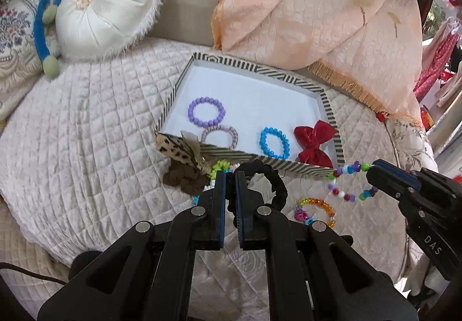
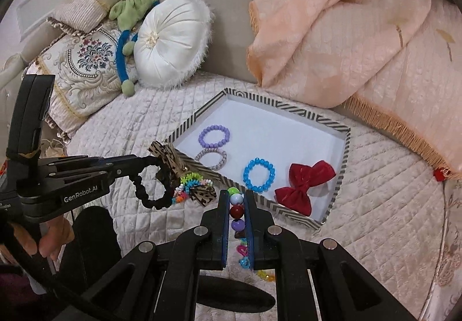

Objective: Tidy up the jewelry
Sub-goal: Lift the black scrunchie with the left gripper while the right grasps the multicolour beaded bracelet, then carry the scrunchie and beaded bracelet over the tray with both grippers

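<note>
quilted bed (image 1: pixel 86 133): left gripper (image 1: pixel 230 176) clamps black scrunchie (image 1: pixel 274 185), right gripper (image 2: pixel 239 197) clamps beaded bracelet (image 2: pixel 237 210).

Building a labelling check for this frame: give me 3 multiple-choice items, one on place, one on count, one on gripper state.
1. Where does the red bow lie?
A. Inside the striped tray
B. On the round white cushion
C. On the quilt outside the tray

2. How many bead bracelets lie inside the tray?
A. One
B. Three
C. Five

3. What does the left gripper hold?
A. Nothing, jaws wide apart
B. The blue bracelet
C. The black scrunchie

Answers:
1. A: the bow rests on the tray's white floor, in its near right corner.
2. B: the purple bracelet, the pale lilac bracelet and the blue bracelet lie in it.
3. C: the jaws are closed on the scrunchie, which hangs clear of the quilt, while the right gripper grips the multicoloured bead bracelet.
</note>
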A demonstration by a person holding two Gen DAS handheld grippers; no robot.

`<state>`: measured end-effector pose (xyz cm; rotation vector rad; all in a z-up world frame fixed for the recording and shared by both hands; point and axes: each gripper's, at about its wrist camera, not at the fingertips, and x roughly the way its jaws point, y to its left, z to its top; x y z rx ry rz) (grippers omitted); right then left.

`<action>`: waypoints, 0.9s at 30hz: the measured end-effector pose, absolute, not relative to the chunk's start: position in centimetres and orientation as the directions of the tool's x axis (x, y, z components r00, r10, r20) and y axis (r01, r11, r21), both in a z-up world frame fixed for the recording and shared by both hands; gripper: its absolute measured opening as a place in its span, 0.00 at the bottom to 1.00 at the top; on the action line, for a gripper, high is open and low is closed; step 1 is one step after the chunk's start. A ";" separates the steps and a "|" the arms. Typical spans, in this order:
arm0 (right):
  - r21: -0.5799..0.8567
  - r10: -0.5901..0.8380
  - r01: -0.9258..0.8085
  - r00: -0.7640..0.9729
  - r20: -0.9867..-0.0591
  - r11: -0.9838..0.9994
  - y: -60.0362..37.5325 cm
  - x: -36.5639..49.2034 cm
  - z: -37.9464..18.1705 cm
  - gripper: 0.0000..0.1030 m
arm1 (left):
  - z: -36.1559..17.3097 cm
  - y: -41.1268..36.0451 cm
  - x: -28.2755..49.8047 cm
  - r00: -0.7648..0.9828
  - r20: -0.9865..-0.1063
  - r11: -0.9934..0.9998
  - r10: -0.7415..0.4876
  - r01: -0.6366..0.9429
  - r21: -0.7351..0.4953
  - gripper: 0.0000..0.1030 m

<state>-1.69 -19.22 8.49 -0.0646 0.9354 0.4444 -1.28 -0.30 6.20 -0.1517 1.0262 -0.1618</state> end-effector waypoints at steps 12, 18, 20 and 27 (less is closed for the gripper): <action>0.124 0.340 -0.403 0.525 -0.780 0.907 -19.1 -1.7 9.8 0.09 | 7.3 -0.3 -0.7 0.539 -0.825 0.985 -0.169 0.066 -0.158 0.05; 0.128 0.339 -0.397 0.524 -0.781 0.909 -19.2 -1.1 9.7 0.09 | 7.3 -0.1 0.1 0.542 -0.827 0.988 -0.150 0.061 -0.140 0.05; 0.126 0.338 -0.399 0.522 -0.783 0.908 -19.1 -1.0 9.6 0.09 | 7.2 -0.1 0.4 0.541 -0.828 0.989 -0.146 0.059 -0.135 0.05; 0.131 0.334 -0.391 0.515 -0.790 0.911 -19.3 -0.2 9.1 0.09 | 7.0 -0.1 1.4 0.544 -0.829 0.991 -0.130 0.058 -0.117 0.05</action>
